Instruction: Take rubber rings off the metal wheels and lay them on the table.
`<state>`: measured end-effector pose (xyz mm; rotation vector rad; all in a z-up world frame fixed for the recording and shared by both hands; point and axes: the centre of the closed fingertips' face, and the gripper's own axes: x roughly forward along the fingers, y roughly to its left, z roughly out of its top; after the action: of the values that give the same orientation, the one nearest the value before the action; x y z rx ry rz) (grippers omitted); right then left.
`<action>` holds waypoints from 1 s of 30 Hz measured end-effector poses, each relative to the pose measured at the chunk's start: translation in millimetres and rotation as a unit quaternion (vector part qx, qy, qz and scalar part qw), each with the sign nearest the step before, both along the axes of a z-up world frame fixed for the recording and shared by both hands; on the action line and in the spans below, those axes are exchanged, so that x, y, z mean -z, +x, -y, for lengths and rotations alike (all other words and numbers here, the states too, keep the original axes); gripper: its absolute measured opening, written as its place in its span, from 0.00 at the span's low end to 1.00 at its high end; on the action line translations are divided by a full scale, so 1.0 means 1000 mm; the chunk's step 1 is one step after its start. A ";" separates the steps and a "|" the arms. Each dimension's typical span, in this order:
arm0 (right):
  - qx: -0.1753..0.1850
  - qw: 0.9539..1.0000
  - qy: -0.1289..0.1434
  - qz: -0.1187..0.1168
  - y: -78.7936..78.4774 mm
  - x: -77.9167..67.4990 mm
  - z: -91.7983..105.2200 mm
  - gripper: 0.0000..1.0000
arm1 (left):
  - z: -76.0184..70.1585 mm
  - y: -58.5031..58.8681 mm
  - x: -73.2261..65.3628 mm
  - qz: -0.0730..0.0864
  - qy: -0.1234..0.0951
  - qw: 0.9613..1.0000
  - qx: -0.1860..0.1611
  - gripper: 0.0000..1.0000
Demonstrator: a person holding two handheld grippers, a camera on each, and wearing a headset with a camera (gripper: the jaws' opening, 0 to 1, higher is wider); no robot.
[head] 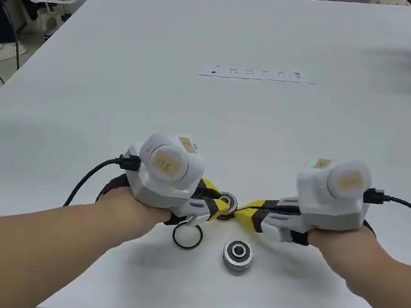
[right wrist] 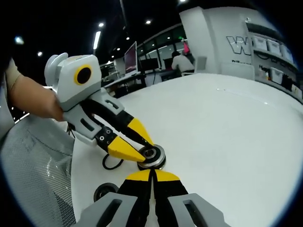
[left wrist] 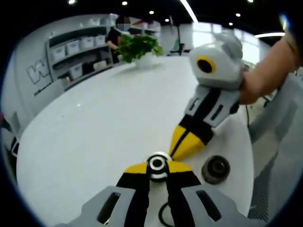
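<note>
Clamping the metal wheel (left wrist: pixel 157 164) between its yellow tips, the left gripper (head: pixel 213 207) holds it near the front edge of the tabletop (head: pixel 196 108). The right gripper (head: pixel 247 209) meets it from the opposite side, jaws pressed together, tips at the wheel's rim; whether they nip any rubber cannot be told. The head view shows a loose rubber ring (head: pixel 187 237) lying flat just beside the left gripper, and a second wheel (head: pixel 239 254), dark-banded, nearer the front edge. The left gripper view cuts that ring to an arc. A power strip (head: pixel 255 73) lies toward the far edge.
</note>
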<state>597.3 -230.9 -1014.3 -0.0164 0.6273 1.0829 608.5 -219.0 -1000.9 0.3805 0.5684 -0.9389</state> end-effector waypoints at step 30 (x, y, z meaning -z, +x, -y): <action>0.067 0.992 0.079 -0.068 0.008 -0.014 0.002 0.00 | 0.001 -0.003 0.000 -0.002 0.007 1.000 -0.018 0.12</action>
<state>604.8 -233.3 -1000.0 0.2357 0.6527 1.0069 605.6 -220.3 -1001.1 0.3802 0.5851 -0.9008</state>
